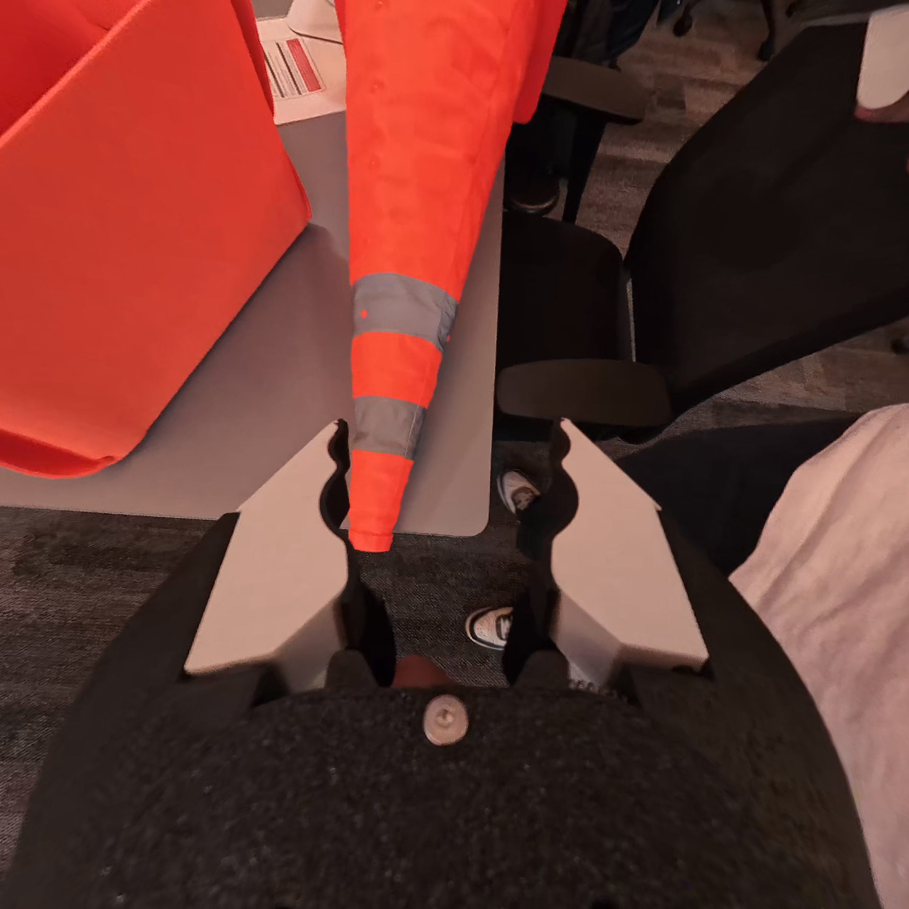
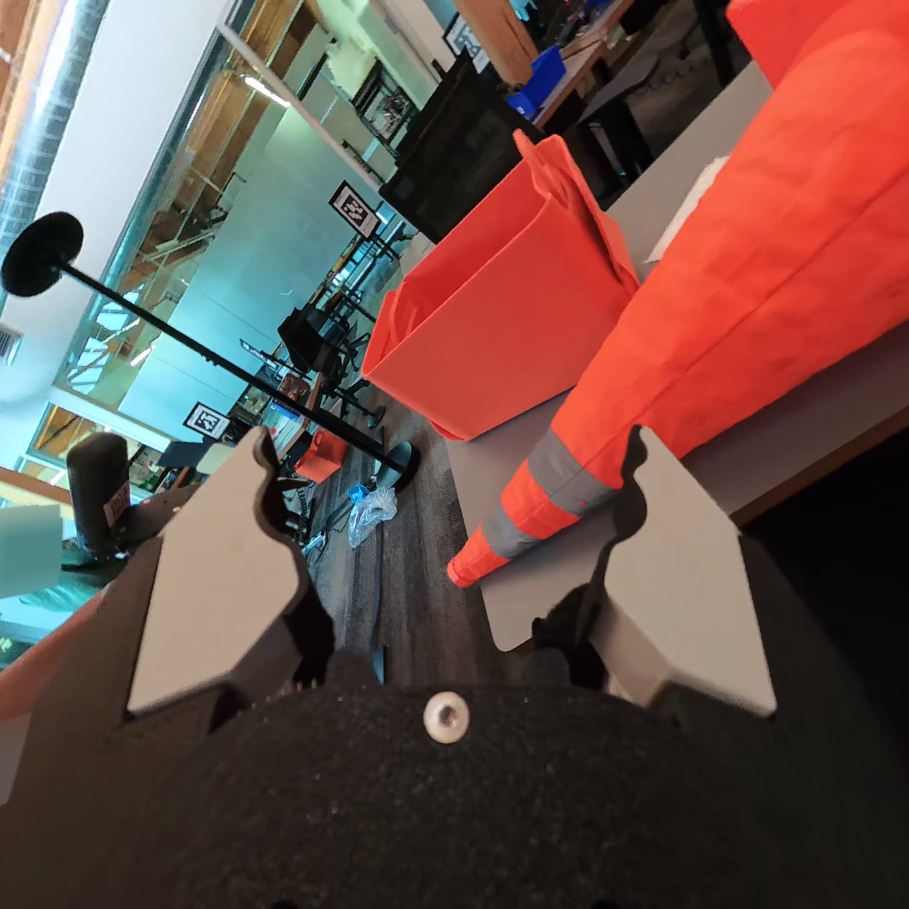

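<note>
Both tongs are standing spread and pinching nothing, the left gripper (image 1: pixel 450 492) hovering over the sleeve (image 1: pixel 388 433) cuff that is lying at the table's (image 1: pixel 275 374) near corner beside the orange bin (image 1: pixel 123 246), the right gripper (image 2: pixel 450 516) facing it from the side.

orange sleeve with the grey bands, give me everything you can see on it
The sleeve is bright orange fabric, quilted-looking higher up, with two grey reflective bands near a stitched cuff. It lies flat and limp on the grey table, cuff reaching the table's front edge. The open left gripper hovers over the cuff; contact unclear. The orange bin stands beside it.
</note>
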The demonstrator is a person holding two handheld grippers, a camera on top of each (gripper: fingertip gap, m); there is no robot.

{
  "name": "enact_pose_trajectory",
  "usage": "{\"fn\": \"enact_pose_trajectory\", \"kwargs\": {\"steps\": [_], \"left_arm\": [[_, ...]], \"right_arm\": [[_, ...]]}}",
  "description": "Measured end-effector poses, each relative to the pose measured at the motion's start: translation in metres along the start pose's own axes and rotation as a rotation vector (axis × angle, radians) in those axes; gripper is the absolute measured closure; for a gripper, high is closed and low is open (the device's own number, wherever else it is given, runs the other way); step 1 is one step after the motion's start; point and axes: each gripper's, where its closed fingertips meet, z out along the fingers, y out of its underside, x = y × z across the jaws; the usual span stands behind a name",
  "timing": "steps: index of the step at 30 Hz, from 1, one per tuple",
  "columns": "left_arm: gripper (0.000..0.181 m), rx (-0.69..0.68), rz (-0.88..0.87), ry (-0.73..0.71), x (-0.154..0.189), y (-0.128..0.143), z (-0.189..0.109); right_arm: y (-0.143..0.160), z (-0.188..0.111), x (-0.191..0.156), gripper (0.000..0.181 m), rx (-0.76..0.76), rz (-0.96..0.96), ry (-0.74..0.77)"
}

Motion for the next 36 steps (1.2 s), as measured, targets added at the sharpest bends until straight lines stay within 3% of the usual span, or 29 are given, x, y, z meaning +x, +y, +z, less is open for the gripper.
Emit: {"fn": "enact_pose_trajectory", "kwargs": {"steps": [7,14,17,21,24,28,33,36], "left_arm": [[0.087,-0.067,-0.017,0.074,-0.007,-0.014,0.044],[0.087,-0.148,-0.150,0.183,-0.016,-0.034,0.111],[0.087,-0.174,-0.238,0.290,-0.012,-0.051,0.149],[0.078,-0.275,-0.229,0.346,-0.021,-0.065,0.216],[0.072,-0.328,-0.250,0.360,-0.042,-0.078,0.272],[0.053,-0.439,-0.286,0.455,-0.056,-0.088,0.332],[0.047,-0.498,-0.303,0.565,-0.059,-0.098,0.387],[0.043,-0.563,-0.263,0.633,-0.054,-0.091,0.404]], "right_arm": [[-0.007,0.031,0.046,0.045,-0.002,0.053,0.016],[-0.019,0.073,0.133,0.038,0.027,0.218,0.068],[-0.011,0.096,0.174,0.031,0.016,0.282,0.079],[-0.005,0.126,0.226,0.028,0.044,0.400,0.092],[-0.002,0.153,0.254,0.029,0.039,0.418,0.082],[-0.006,0.185,0.286,0.028,0.062,0.449,0.044],[-0.014,0.210,0.310,0.028,0.106,0.517,-0.087],[-0.016,0.218,0.314,0.027,0.076,0.505,-0.135]]}}
